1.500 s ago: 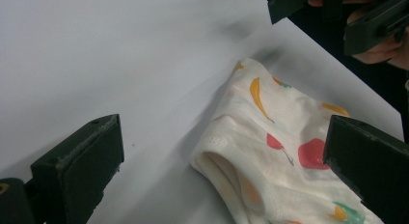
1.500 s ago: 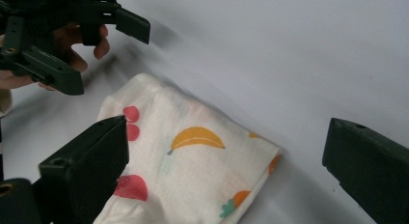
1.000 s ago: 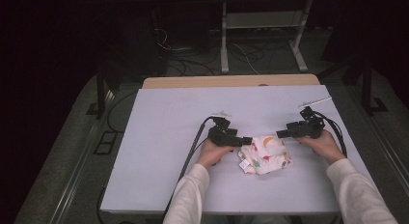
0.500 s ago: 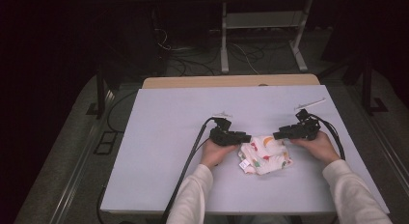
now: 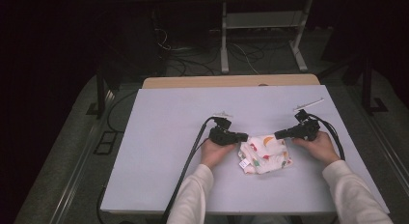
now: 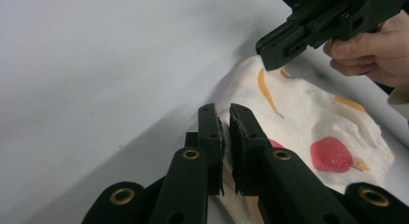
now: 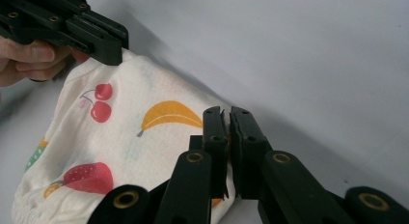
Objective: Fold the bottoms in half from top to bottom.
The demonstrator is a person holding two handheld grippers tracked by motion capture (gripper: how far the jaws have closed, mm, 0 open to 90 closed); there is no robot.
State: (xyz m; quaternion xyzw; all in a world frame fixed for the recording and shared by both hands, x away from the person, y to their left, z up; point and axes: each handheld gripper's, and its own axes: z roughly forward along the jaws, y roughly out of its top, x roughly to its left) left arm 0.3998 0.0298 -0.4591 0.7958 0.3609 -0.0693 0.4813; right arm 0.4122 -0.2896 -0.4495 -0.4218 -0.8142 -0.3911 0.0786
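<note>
White fruit-print cloth (image 5: pixel 265 153), crumpled on table; both grippers' fingers just closed, apparently pinching its far corners.

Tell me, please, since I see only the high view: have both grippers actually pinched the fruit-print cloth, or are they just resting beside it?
Observer: The left gripper has just closed its jaws on the cloth; in its own view the fabric edge sits between the pads.
Operator: Thank you. And the right one?
Observer: The right gripper has just closed too, pinching the cloth's edge near a yellow banana print.
Operator: Is the cloth lifted yet?
Observer: It lies on the table; the right gripper view shows its body resting flat.
</note>
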